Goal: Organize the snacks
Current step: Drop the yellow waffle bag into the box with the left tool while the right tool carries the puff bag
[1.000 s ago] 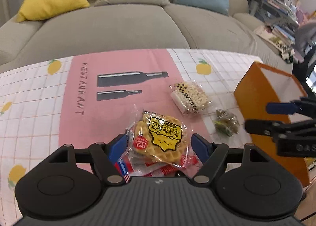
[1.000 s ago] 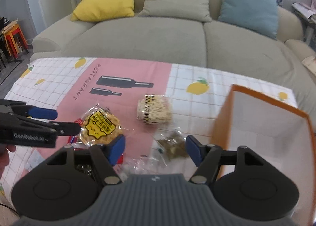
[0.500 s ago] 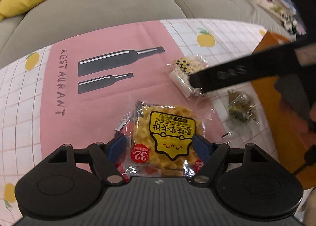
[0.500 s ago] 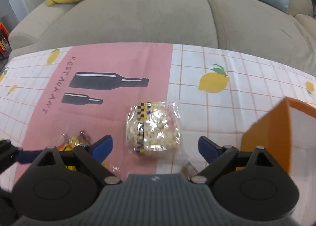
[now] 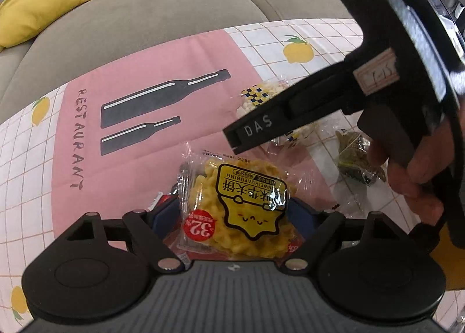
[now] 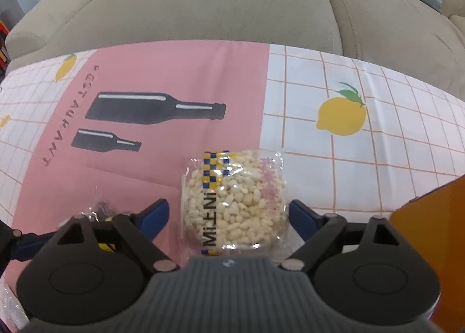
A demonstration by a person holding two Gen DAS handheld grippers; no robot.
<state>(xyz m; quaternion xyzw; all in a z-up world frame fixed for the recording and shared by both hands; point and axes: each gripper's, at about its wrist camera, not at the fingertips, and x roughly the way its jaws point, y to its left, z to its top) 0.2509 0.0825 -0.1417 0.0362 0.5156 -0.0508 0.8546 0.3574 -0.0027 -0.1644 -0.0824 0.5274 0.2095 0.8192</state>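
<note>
Crinkly clear-wrapped waffle snack (image 5: 235,205)

I hold both grippers low and spread wide — my left gripper (image 5: 235,212) level, my right gripper (image 6: 228,214) crossing ahead of it.

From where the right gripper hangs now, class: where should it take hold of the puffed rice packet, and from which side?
Grip the puffed rice packet across its two long side edges, coming straight down from above. It lies flat on the tablecloth, already centred between the open right gripper fingers, so probably only lowering and closing remain.
</note>
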